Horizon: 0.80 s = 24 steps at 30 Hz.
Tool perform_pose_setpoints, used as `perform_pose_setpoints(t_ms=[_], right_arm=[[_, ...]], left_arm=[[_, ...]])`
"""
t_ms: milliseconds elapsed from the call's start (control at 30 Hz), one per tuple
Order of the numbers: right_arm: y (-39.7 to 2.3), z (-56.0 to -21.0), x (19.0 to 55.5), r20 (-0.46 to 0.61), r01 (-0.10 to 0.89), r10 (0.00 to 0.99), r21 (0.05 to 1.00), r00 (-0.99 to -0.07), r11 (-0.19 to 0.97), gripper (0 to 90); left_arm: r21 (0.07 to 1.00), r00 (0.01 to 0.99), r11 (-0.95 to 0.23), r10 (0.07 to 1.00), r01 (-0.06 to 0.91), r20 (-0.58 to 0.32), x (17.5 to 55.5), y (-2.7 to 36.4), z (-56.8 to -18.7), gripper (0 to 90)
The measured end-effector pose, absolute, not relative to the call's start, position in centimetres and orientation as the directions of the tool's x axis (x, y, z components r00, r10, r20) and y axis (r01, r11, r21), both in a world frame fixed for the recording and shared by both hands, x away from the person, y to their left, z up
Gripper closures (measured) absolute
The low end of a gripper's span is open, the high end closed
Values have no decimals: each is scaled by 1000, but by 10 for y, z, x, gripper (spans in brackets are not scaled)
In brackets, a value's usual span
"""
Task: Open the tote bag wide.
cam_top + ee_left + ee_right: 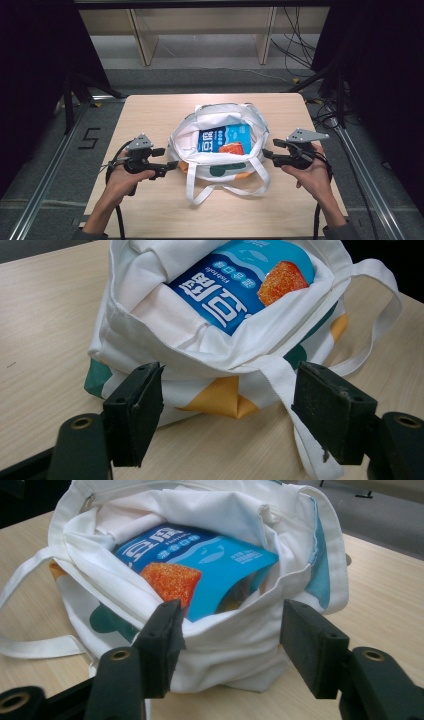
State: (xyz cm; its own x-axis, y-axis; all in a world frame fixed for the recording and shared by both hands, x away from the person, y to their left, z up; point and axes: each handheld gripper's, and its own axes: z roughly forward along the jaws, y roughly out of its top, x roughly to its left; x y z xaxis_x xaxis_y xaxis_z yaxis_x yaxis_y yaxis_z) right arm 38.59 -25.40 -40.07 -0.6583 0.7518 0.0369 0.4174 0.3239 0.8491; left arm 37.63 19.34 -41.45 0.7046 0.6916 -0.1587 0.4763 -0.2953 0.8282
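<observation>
Your left gripper [172, 164] stands with jaws apart, clamped on nothing; the tote bag [220, 167] lies just ahead of it, one strap [290, 390] between its jaws. Closing here could snag that strap and drag the bag. Your right gripper [265, 154], jaws also apart, faces the bag's other side. Count: one bag, one blue snack packet [224, 139] inside, two straps.

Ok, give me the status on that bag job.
Done: the blue snack packet lies inside the white tote bag, whose mouth stands open. In hand: nothing; the left gripper and right gripper sit open at either side of the bag, off the cloth. Left: probably the loose handles, still trailing on the table.
</observation>
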Motion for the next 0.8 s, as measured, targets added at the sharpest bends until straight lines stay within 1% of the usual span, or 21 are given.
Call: perform_pose_setpoints(t_ms=[100, 200, 300, 433, 633, 667, 700, 733, 767, 800], right_arm=[[-256, -401, 383, 39, 421, 756, 849, -653, 320, 406], [-258, -404, 382, 31, 409, 757, 855, -652, 318, 395], [-260, -404, 379, 49, 429, 758, 847, -651, 314, 386], [-261, -406, 376, 25, 407, 760, 855, -650, 321, 369], [-263, -410, 370, 27, 417, 764, 851, -644, 321, 357], [-262, -410, 369, 39, 426, 767, 849, -640, 312, 354], [-262, -412, 368, 33, 414, 767, 856, -640, 309, 350], [-263, -411, 369, 16, 403, 758, 854, -652, 329, 344], [-262, -412, 366, 40, 422, 767, 853, -640, 308, 339], [-263, -413, 366, 26, 411, 769, 857, -638, 312, 336]], left_arm=[[831, 709, -290, 685, 475, -166, 373, 193, -417, 271], [833, 710, -300, 689, 464, -147, 371, 195, -418, 263], [832, 706, -290, 690, 472, -160, 368, 196, -419, 257], [836, 700, -277, 695, 473, -166, 364, 195, -423, 247], [833, 705, -286, 690, 474, -164, 356, 197, -429, 238], [832, 695, -283, 700, 478, -162, 354, 197, -429, 236], [837, 698, -275, 696, 474, -167, 353, 197, -430, 235], [840, 697, -270, 697, 472, -168, 352, 198, -432, 233], [840, 697, -270, 697, 471, -167, 351, 198, -433, 229], [835, 694, -280, 702, 474, -159, 350, 198, -433, 227]])
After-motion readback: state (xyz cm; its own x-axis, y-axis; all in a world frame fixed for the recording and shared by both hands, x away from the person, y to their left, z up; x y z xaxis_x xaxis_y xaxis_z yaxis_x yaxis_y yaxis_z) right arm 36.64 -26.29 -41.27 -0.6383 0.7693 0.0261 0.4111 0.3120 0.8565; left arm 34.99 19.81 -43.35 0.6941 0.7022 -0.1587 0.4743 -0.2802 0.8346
